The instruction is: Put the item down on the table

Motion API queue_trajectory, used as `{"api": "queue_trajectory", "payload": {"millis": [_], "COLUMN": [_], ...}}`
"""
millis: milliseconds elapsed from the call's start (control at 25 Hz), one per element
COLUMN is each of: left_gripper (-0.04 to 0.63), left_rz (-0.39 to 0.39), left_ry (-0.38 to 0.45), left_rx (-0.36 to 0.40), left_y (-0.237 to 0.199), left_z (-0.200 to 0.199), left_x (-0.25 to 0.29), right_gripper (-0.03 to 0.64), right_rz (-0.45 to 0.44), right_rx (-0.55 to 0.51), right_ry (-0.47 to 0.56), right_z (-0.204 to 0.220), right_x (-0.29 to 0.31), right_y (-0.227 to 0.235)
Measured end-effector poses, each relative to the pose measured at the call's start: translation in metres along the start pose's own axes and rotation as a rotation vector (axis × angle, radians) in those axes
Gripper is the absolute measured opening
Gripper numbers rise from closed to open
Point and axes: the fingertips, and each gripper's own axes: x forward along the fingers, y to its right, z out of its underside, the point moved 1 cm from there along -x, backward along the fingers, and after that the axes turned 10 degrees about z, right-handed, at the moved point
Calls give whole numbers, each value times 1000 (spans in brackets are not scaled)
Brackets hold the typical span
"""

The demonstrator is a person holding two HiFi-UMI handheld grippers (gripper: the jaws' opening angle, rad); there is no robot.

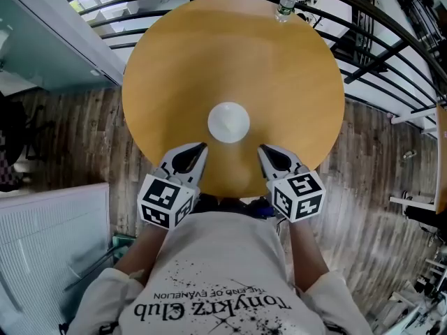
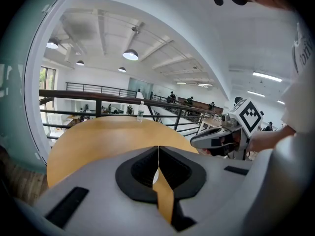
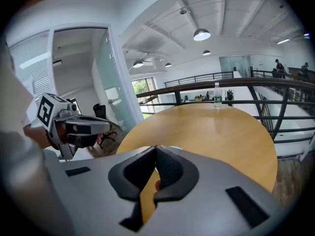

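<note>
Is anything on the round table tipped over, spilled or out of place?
Nothing stands out. The white round item lies flat near the middle of the table, and the bottle stands upright at its far edge.

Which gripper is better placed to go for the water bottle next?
Right, probably. The water bottle stands at the table's far rim, right of centre, on the right gripper's side.

It looks like a big open office: a round wooden desk (image 1: 279, 68) by a black railing (image 2: 98, 95), round lamps (image 2: 130, 55) hanging overhead, a glass-walled room (image 3: 106, 82), and what may be people (image 2: 172, 96) far off.
</note>
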Motion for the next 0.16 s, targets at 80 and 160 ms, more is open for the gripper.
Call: {"api": "queue_trajectory", "payload": {"millis": [80, 160], "left_gripper": [25, 25], "left_rz": [1, 2], "left_ry": [-1, -1], "left_rx": [-2, -3], "left_y": [-1, -2], "left_z": [1, 1], "left_x": [-3, -5], "right_gripper": [25, 25], "right_rz": [2, 4], "right_rx": [2, 2], "right_ry": [2, 5], "right_z": [-1, -2], "right_x": [0, 0], "right_y": [-2, -4]}}
